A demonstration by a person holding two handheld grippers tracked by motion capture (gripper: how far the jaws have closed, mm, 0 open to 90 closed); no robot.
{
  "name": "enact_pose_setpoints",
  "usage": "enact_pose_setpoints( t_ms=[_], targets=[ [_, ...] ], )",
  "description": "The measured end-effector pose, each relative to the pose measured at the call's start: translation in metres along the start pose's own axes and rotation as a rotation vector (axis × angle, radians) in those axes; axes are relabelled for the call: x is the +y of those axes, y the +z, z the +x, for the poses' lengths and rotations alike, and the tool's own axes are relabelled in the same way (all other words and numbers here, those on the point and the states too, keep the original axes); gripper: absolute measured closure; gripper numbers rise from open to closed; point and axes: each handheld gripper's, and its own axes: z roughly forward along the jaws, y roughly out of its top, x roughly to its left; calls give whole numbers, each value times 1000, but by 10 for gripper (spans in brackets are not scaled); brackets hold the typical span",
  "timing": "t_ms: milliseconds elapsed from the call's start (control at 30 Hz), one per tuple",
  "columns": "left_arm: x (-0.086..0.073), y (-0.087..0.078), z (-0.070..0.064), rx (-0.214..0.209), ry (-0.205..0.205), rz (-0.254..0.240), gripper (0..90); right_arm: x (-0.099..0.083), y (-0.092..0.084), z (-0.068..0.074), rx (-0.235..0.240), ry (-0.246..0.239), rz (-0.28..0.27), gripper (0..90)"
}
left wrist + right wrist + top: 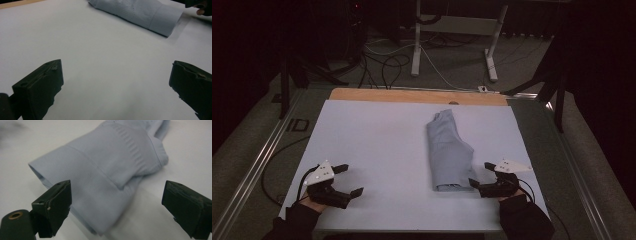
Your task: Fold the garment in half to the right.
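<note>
Pale blue folded garment (pixel 449 152) lying right of centre on the white table cover (pixel 377 145), my two tongs waiting at the near edge.

I am holding my right gripper (pixel 480 176) spread wide just beside the garment's near end, one jaw at its lower corner, not touching the cloth as far as I can tell; in the right gripper view the ribbed fabric (pixel 105 177) is sitting between and beyond the jaws. I am keeping my left gripper (pixel 350 180) spread too, gripping nothing, well apart from the garment over bare cover.
</note>
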Motion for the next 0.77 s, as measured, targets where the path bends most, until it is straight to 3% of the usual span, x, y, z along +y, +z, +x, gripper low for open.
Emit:
enact_pose_setpoints(
  t_ms=[200,400,767],
  targets=[
    [-6,-5,3,30,-43,-10,0,-9,-5,2,-8,28,-10,92],
    [-13,-9,2,73,-38,-10,0,-12,-9,0,-23,40,-34,92],
    [-14,-8,3,64,-39,-18,0,-13,-9,-2,-11,57,-33,92]
  ],
)
